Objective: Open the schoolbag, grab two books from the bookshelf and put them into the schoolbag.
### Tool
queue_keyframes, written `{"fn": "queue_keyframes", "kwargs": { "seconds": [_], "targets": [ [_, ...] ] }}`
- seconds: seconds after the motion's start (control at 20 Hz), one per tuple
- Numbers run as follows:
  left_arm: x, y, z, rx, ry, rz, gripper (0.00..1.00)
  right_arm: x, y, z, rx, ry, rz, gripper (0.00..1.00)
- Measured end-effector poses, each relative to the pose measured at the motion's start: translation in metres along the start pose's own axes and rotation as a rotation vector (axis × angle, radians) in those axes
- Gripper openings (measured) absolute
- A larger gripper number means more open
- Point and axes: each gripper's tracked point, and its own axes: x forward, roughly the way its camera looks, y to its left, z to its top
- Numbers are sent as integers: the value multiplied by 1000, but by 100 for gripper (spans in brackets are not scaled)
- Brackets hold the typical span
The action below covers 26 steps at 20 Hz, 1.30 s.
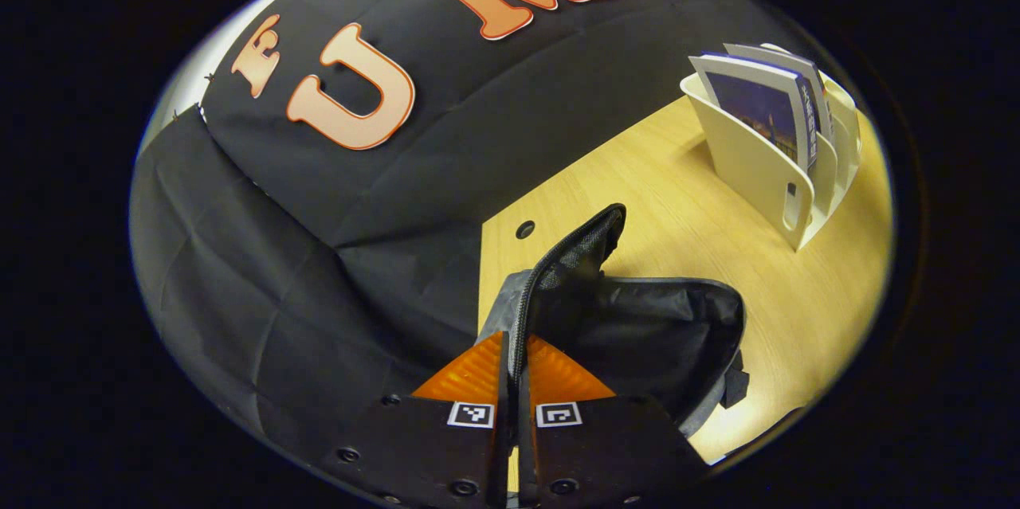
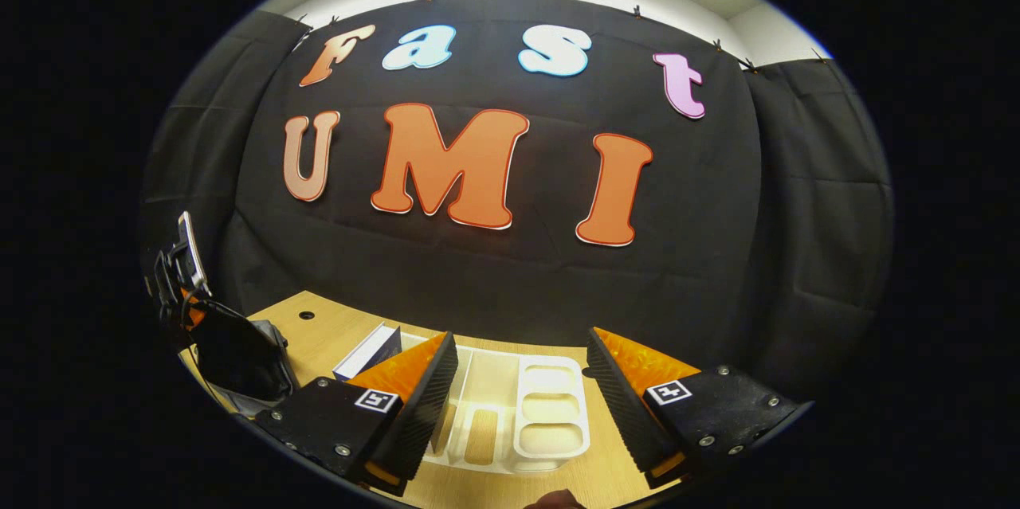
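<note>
Now left gripper pinches schoolbag zipper edge; right gripper spread wide above bookshelf.

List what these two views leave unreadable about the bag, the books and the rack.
- Schoolbag interior: left gripper view, dark lining, contents unclear.
- Zipper edge at the left gripper: its own fingers cover the grip point.
- Books in the bookshelf: the rack wall hides their lower parts; exact count unsure.
- Bookshelf front: right gripper view, the open right gripper fingers cover part.
</note>
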Motion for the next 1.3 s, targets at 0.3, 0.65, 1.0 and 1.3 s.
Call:
{"fn": "queue_keyframes", "kwargs": {
  "seconds": [0.3,0.65,1.0,1.3],
  "targets": [
    [1,16,7,-89,15,-239,5,16,47,10,-49,74,7,98],
    [10,33,11,-171,62,-493,5,38,102,4,59,308,128,97],
    [26,54,24,-110,115,-636,4,56,137,-9,79,564,214,98],
    [32,55,32,-78,131,-653,4,64,175,-56,18,861,304,98]
  ]
}}
